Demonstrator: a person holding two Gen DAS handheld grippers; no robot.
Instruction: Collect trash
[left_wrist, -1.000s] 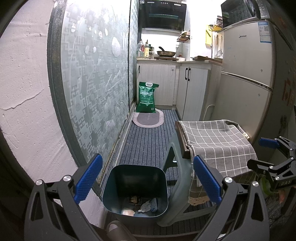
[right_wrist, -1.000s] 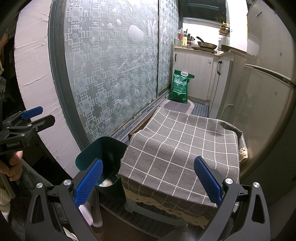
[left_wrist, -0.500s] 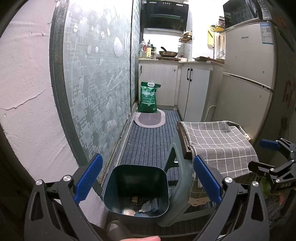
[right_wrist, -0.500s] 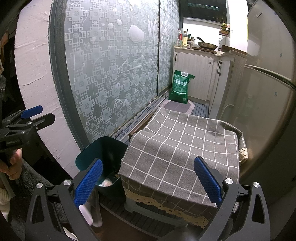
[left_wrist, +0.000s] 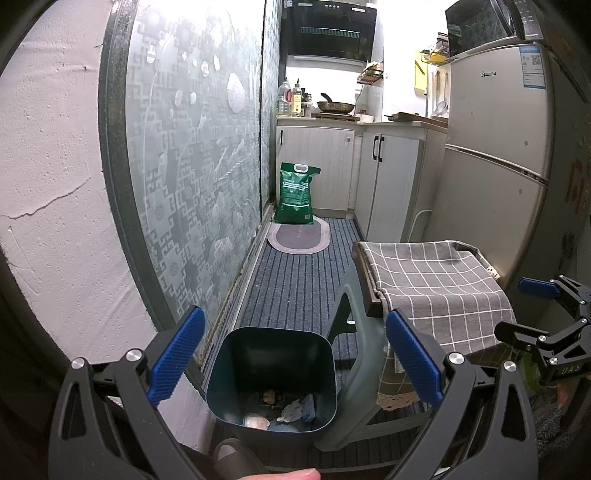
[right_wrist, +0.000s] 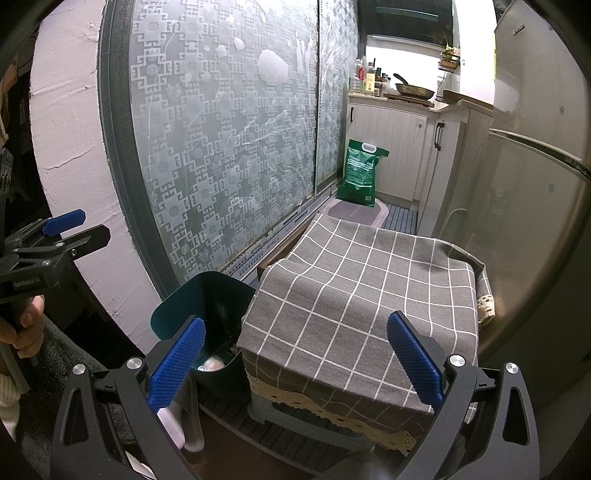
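A dark green trash bin (left_wrist: 273, 354) stands on the floor beside a stool and holds several bits of trash (left_wrist: 291, 408). It also shows in the right wrist view (right_wrist: 207, 306). My left gripper (left_wrist: 295, 362) is open and empty, held above the bin. My right gripper (right_wrist: 295, 365) is open and empty, held over the stool's grey checked cloth (right_wrist: 365, 291). Each gripper shows in the other's view: the right one (left_wrist: 543, 314) at the far right, the left one (right_wrist: 59, 236) at the far left.
The cloth-covered stool (left_wrist: 428, 291) stands right of the bin. A patterned glass sliding door (left_wrist: 195, 177) runs along the left. A fridge (left_wrist: 495, 166) stands on the right. A green bag (left_wrist: 295, 194) and an oval mat (left_wrist: 299, 234) lie ahead before the kitchen cabinets (left_wrist: 388, 181).
The left view has drifted slightly back and up from the bin. A fingertip now shows at its bottom edge. The right gripper has barely moved.
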